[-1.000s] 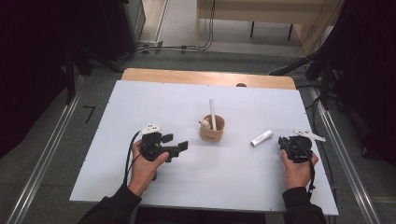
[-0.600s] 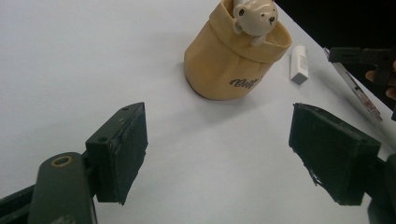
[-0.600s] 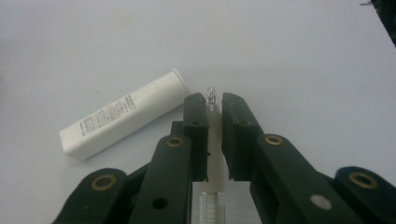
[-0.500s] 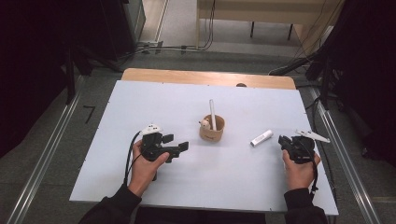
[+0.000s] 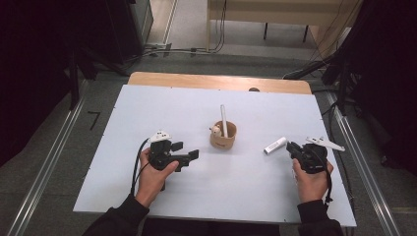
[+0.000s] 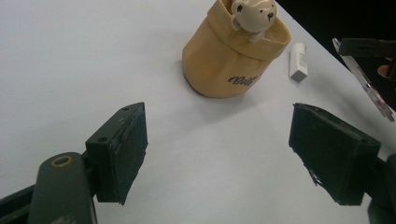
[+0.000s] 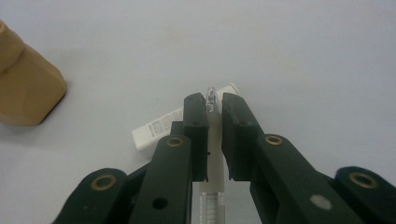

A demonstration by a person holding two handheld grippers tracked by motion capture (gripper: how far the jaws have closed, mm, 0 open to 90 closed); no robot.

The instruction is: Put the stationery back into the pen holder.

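A tan fabric pouch (image 5: 223, 136) stands mid-table with a small bear figure (image 5: 215, 130) and an upright white stick (image 5: 223, 119) in it. My left gripper (image 5: 189, 156) rests open on the table to its left, pointing at the pouch (image 6: 229, 65), nothing between its pads (image 6: 122, 149). My right gripper (image 5: 294, 149) is at the right, shut on a clear pen (image 7: 212, 100) that runs back along the jaws and sticks out to the right (image 5: 325, 143). Just beyond its tips lies a short white labelled tube (image 5: 275, 145), also in the right gripper view (image 7: 161, 126).
The white tabletop (image 5: 172, 108) has a wooden strip (image 5: 216, 81) along its far edge. Metal rails (image 5: 54, 147) run along both sides of the table, with dark floor and cables beyond. Bare table lies between the two grippers.
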